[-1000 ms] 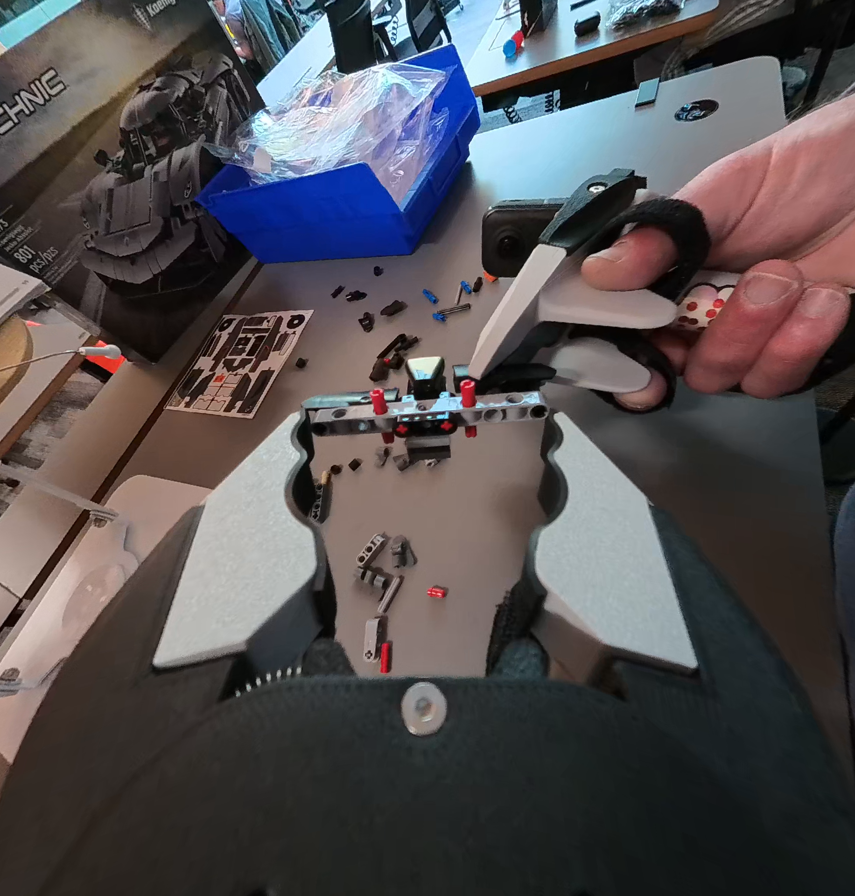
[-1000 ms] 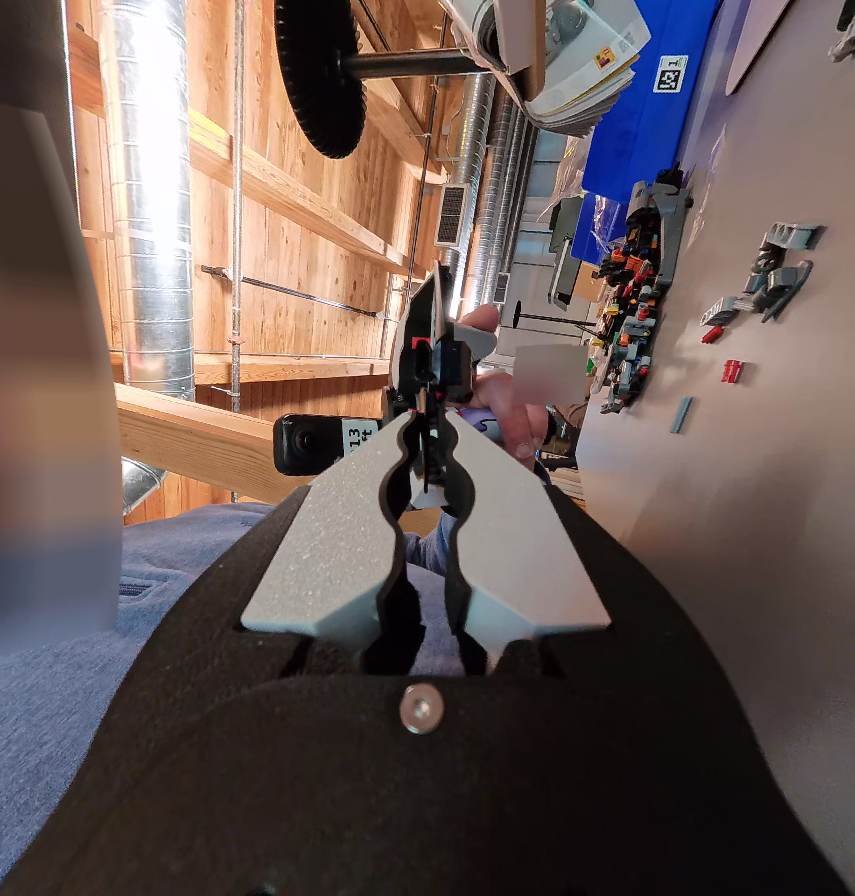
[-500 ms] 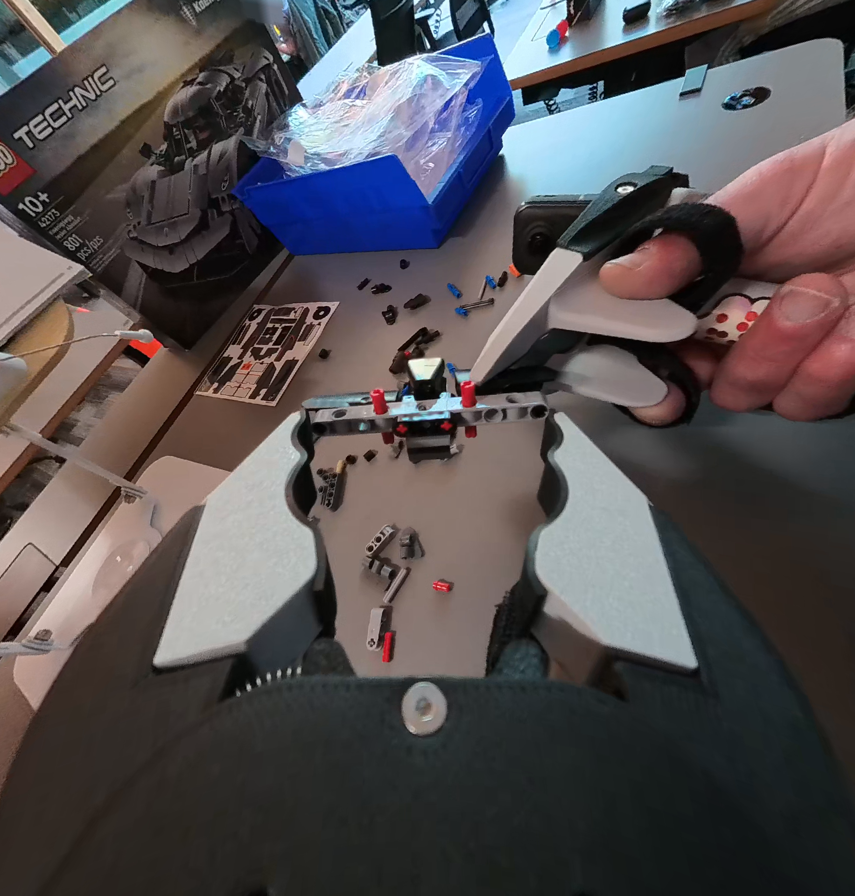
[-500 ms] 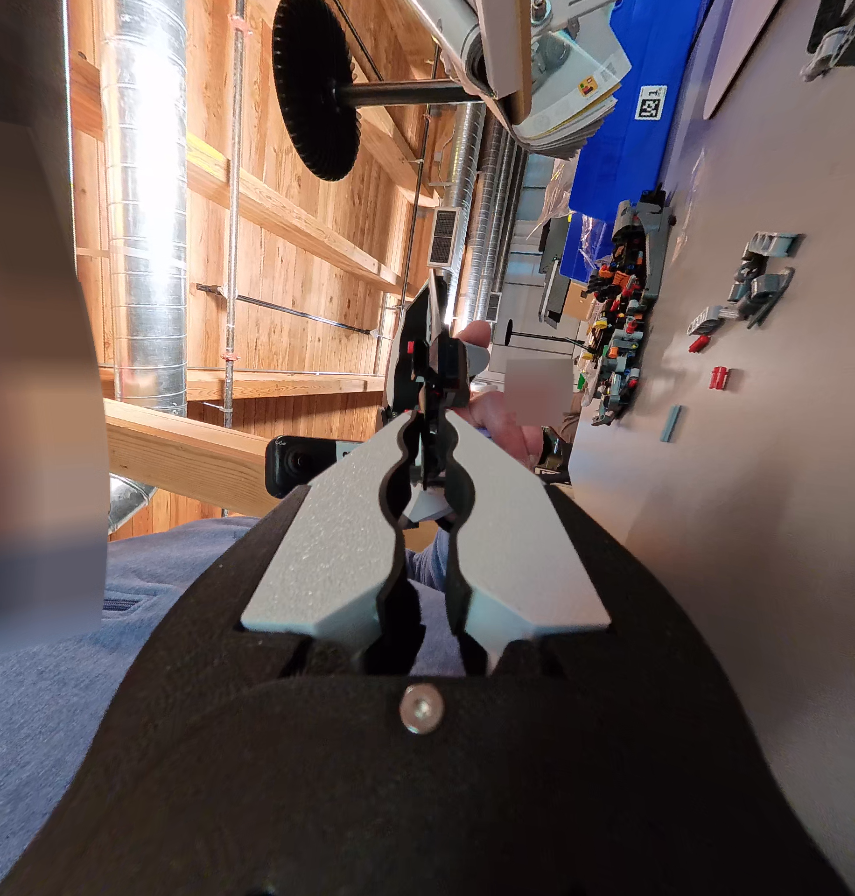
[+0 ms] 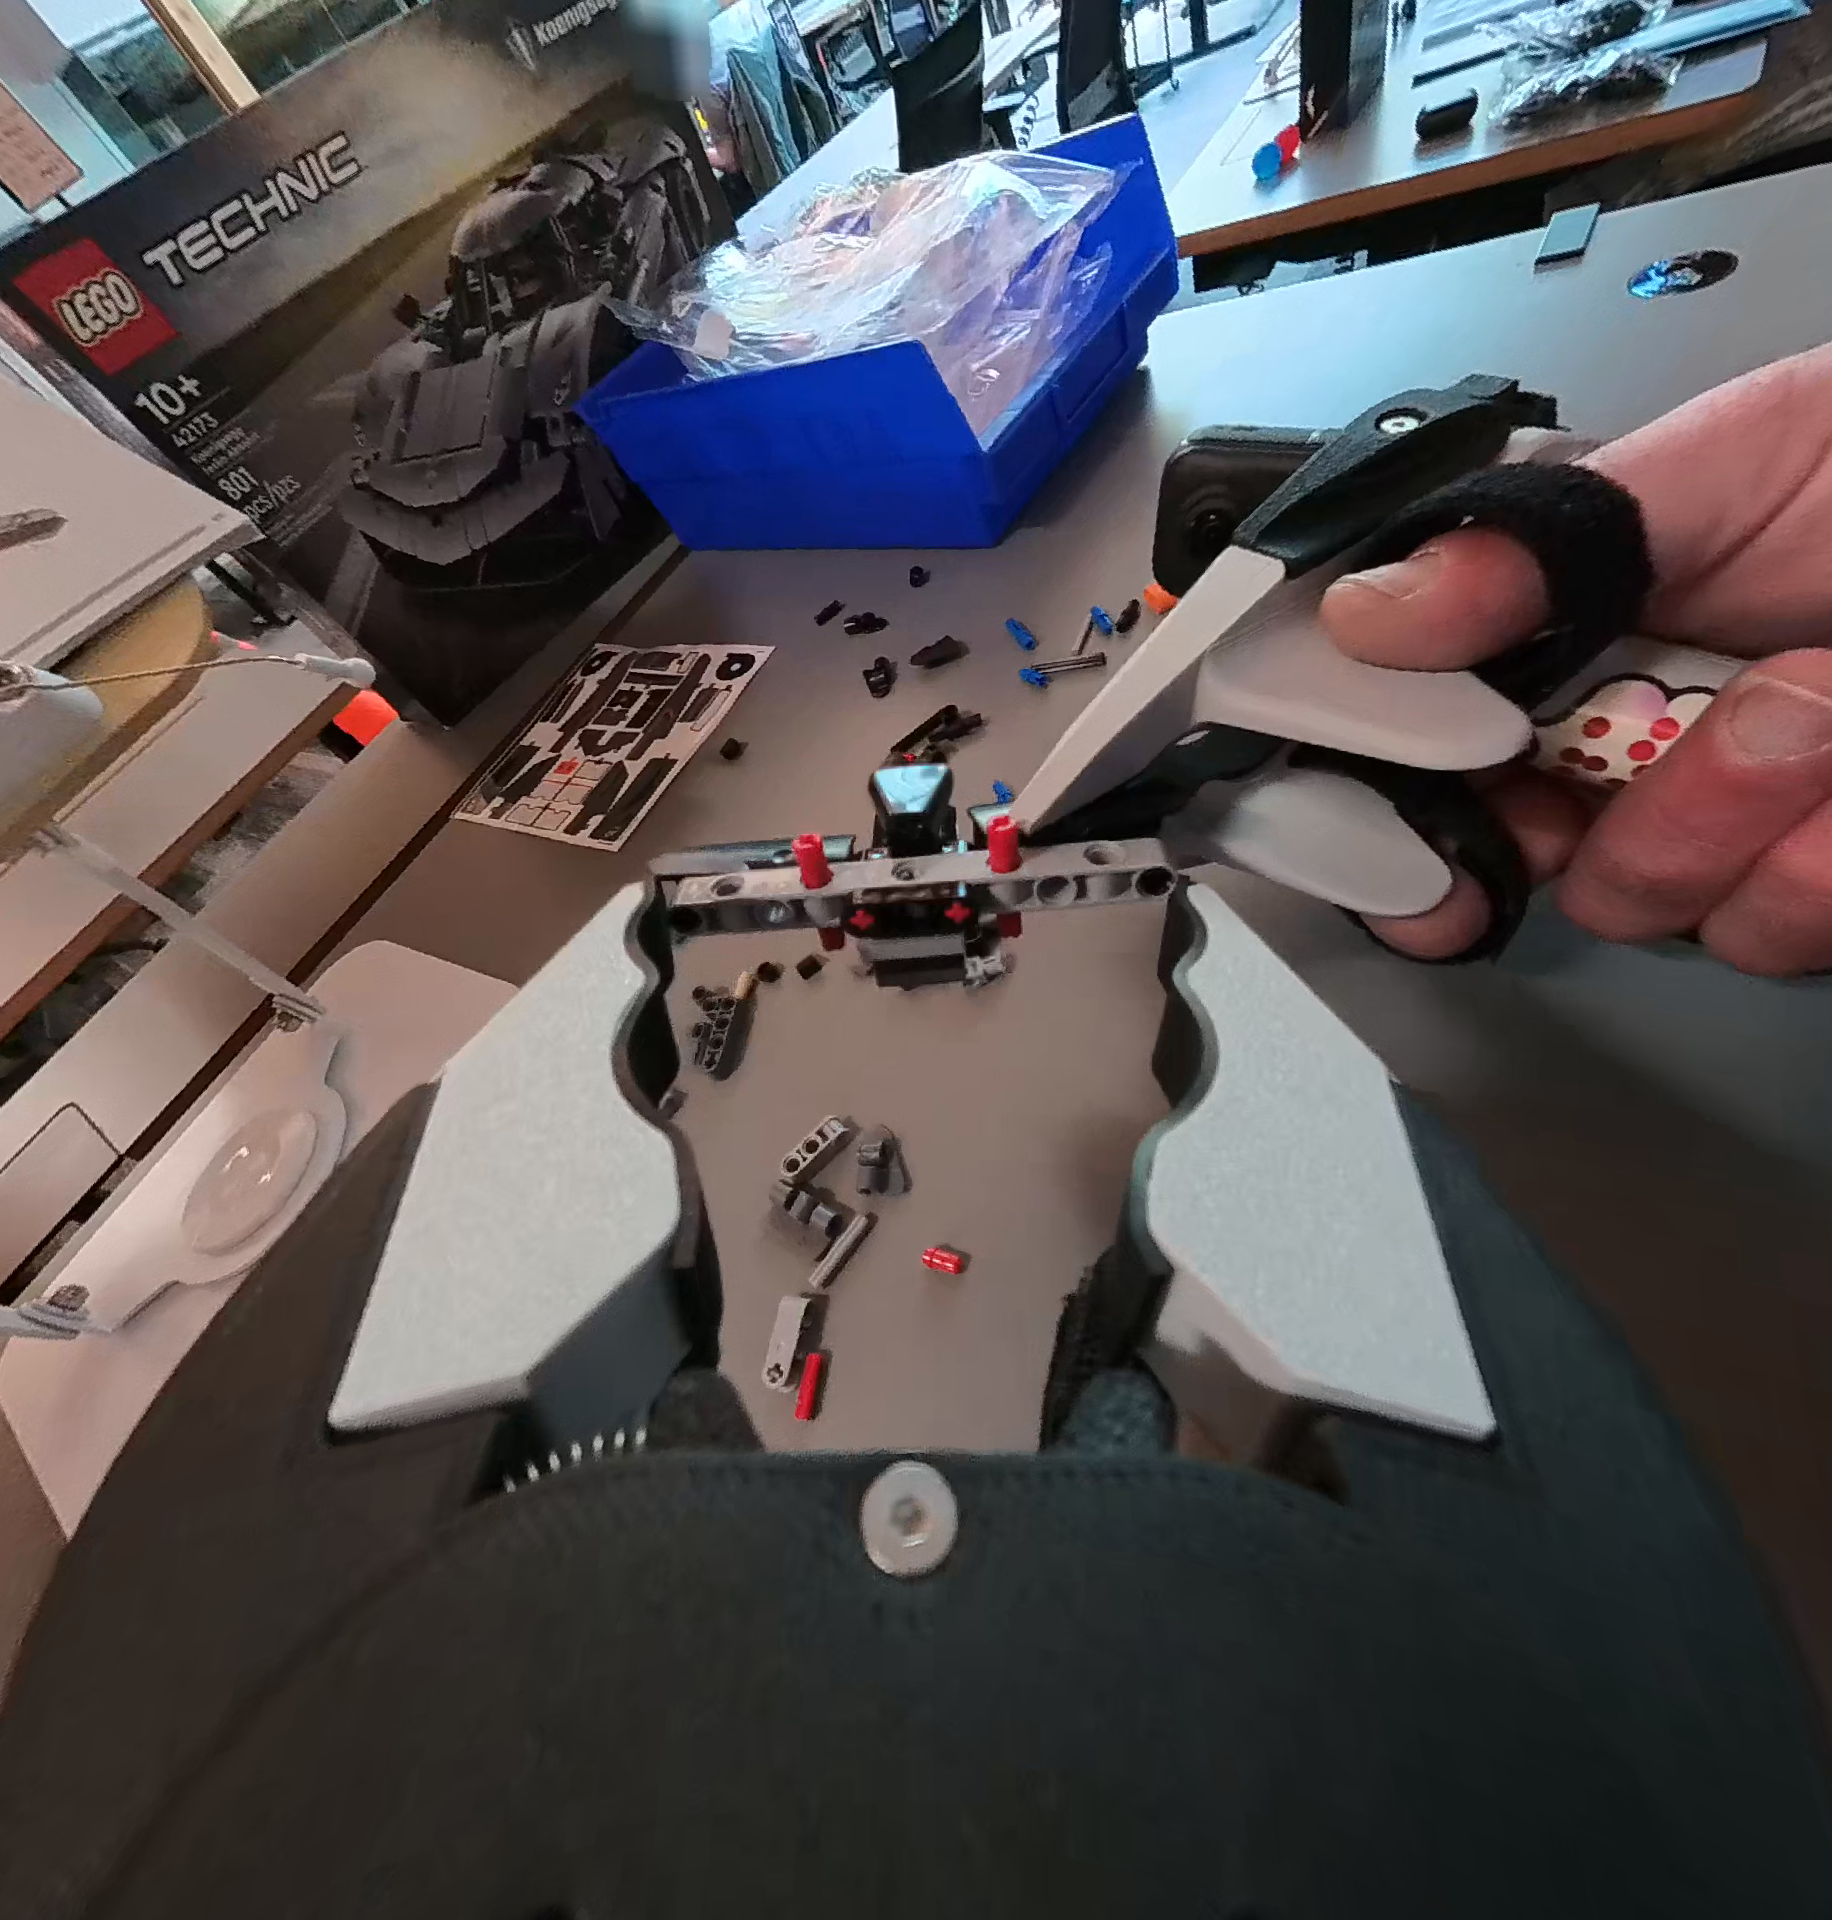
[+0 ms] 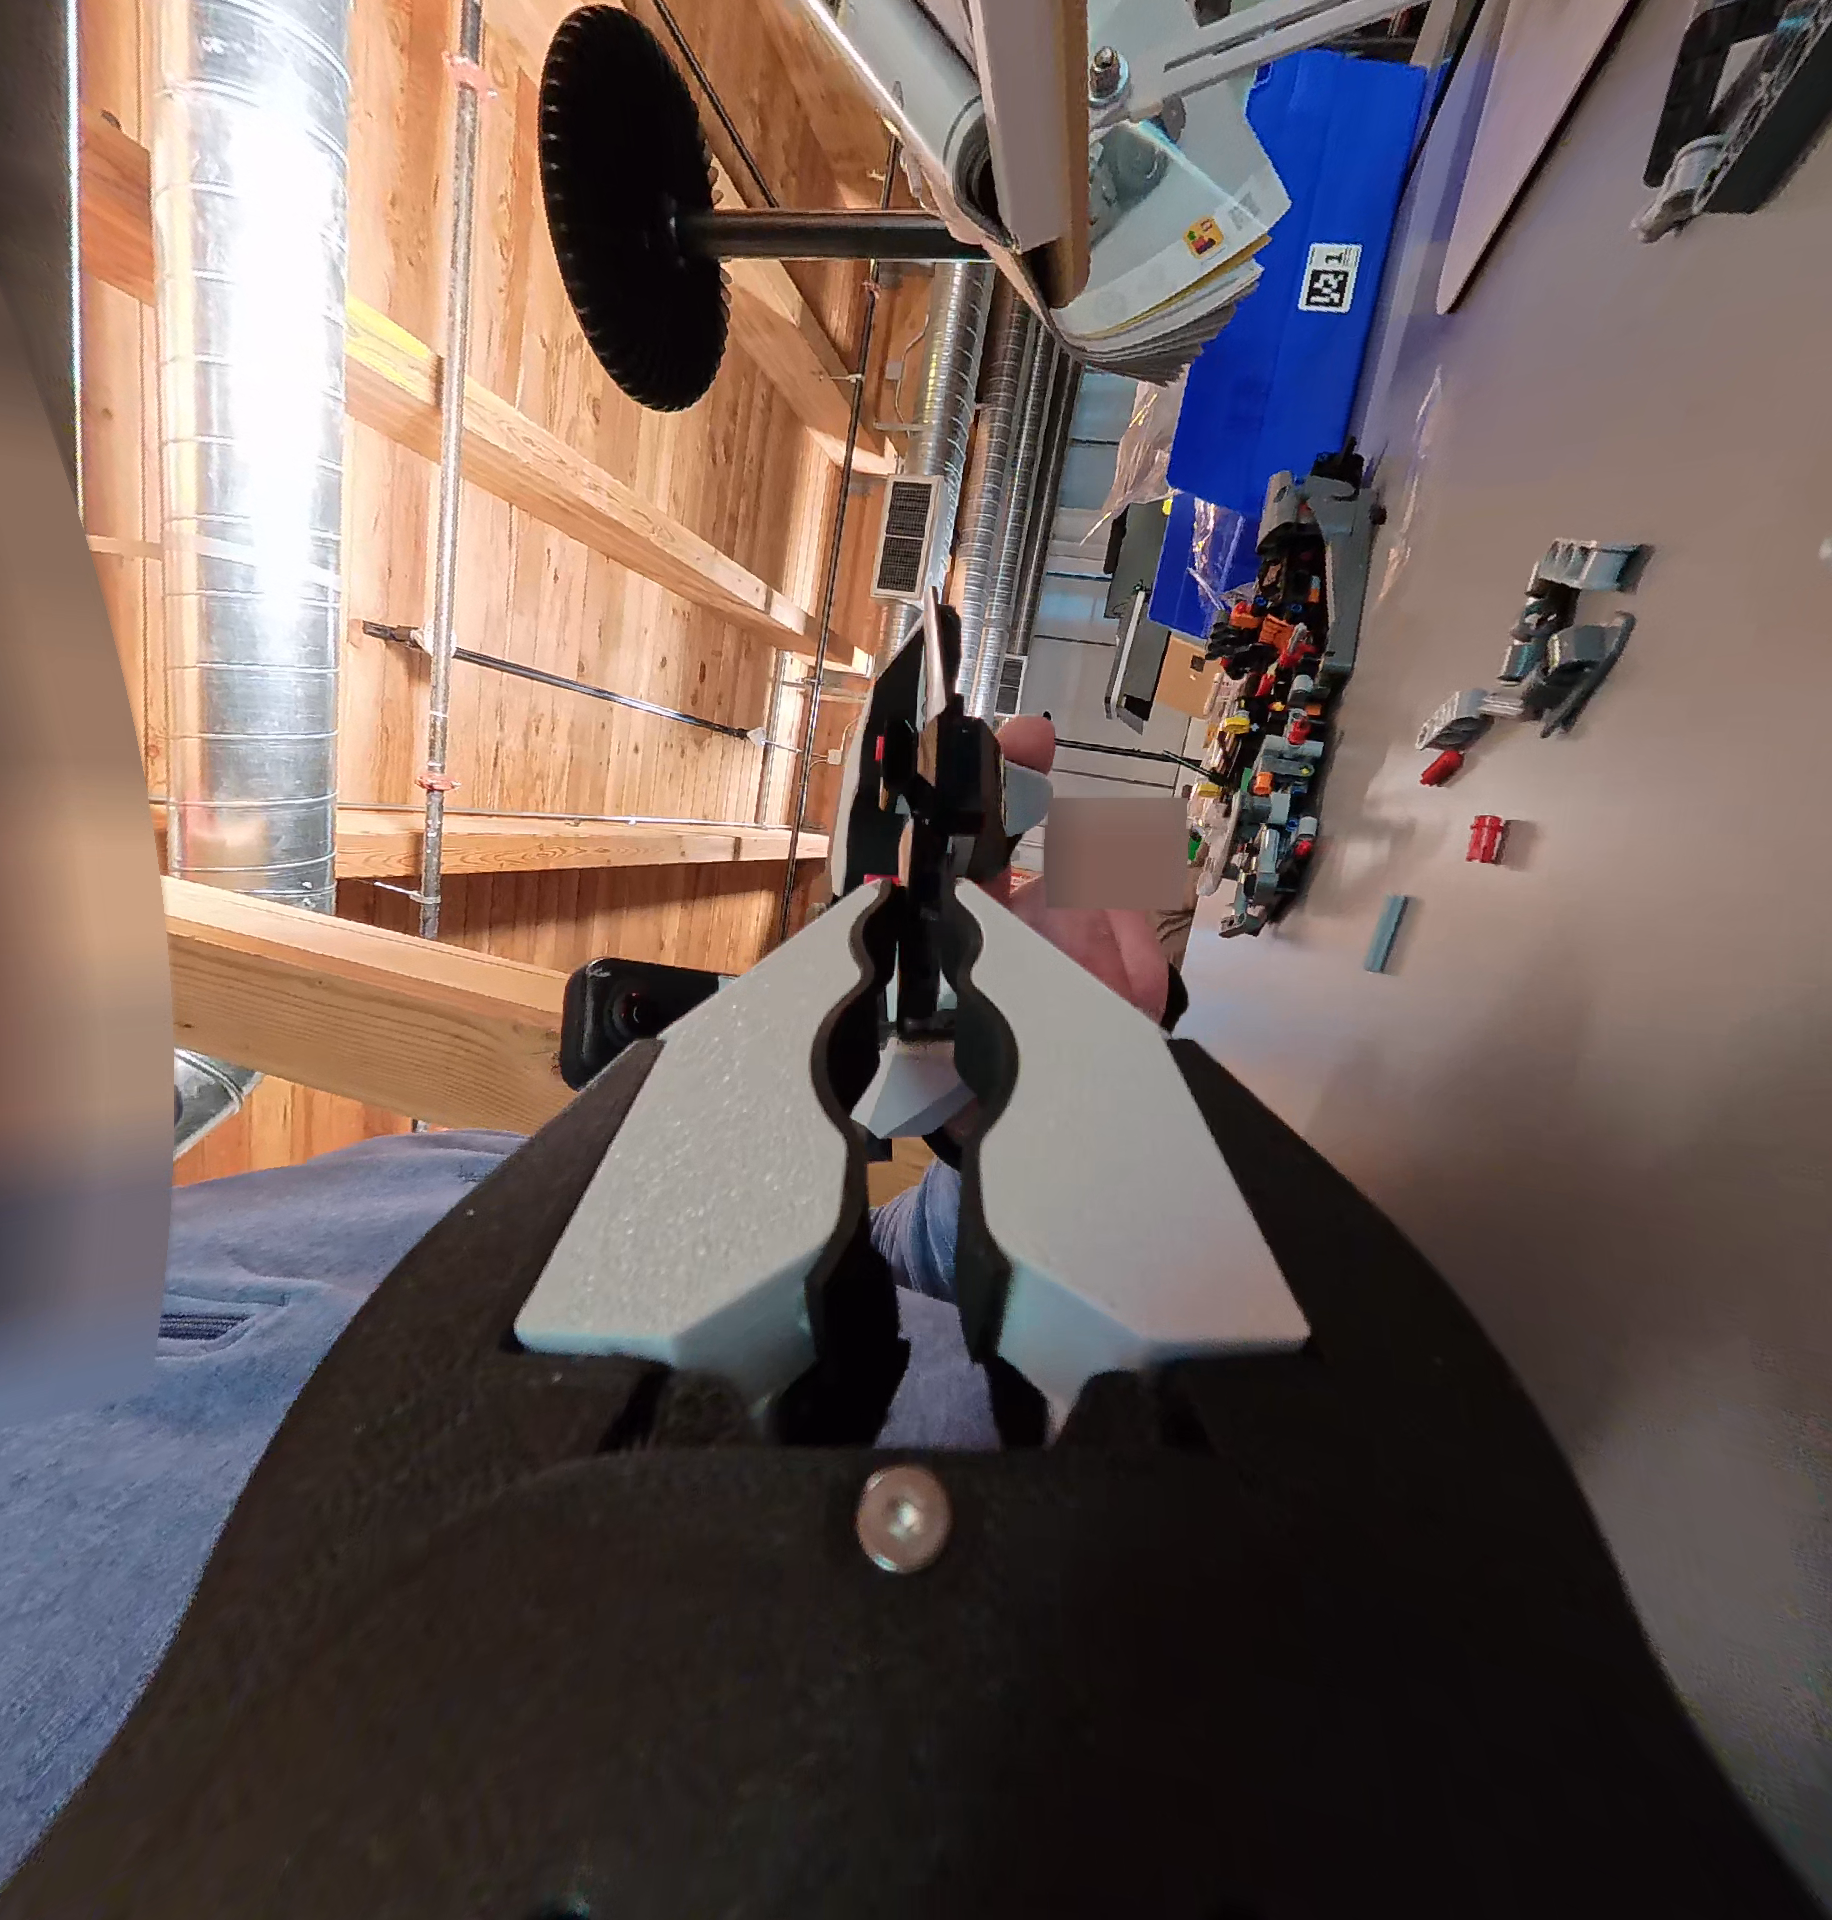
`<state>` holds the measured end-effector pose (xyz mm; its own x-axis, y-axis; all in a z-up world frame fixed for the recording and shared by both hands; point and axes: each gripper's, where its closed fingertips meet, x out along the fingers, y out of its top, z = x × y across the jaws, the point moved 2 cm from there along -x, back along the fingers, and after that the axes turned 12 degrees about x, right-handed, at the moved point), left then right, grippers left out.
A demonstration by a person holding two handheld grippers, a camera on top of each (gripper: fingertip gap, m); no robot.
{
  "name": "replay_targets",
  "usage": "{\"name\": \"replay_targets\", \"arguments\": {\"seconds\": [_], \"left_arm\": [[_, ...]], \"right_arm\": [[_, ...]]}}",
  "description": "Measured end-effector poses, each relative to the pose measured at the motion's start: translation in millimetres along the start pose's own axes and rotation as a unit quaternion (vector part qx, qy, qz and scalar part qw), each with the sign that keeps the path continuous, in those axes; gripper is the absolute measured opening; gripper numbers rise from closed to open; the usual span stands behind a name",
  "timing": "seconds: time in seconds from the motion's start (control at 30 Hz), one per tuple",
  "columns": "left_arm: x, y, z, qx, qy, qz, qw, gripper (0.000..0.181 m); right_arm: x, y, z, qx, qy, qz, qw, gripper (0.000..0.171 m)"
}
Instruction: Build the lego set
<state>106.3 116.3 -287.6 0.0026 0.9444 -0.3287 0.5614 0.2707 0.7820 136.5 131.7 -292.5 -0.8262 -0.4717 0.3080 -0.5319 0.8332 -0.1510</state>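
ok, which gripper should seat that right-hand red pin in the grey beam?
Right. The right gripper already has its tips at the red pin. The left gripper is clamped across the ends of the grey beam, so it should probably just hold.

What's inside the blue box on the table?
The blue box holds crinkly clear plastic bags heaped above its rim. Whatever lies in or beneath the bags is covered, so it cannot be seen.
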Motion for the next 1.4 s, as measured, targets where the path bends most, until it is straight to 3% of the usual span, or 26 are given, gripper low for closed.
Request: {"name": "replay_targets", "arguments": {"seconds": [0.53,1.4], "left_arm": [[-5,-6,-12,-0.019,0.022,0.006,1.0,0.092],[-10,-19,-15,0.006,-0.018,-0.033,0.999,0.092]], "right_arm": [[3,-4,0,-0.005,0.005,0.007,1.0,0.003],[17,-4,11,-0.022,-0.051,-0.005,0.998,0.003]]}}
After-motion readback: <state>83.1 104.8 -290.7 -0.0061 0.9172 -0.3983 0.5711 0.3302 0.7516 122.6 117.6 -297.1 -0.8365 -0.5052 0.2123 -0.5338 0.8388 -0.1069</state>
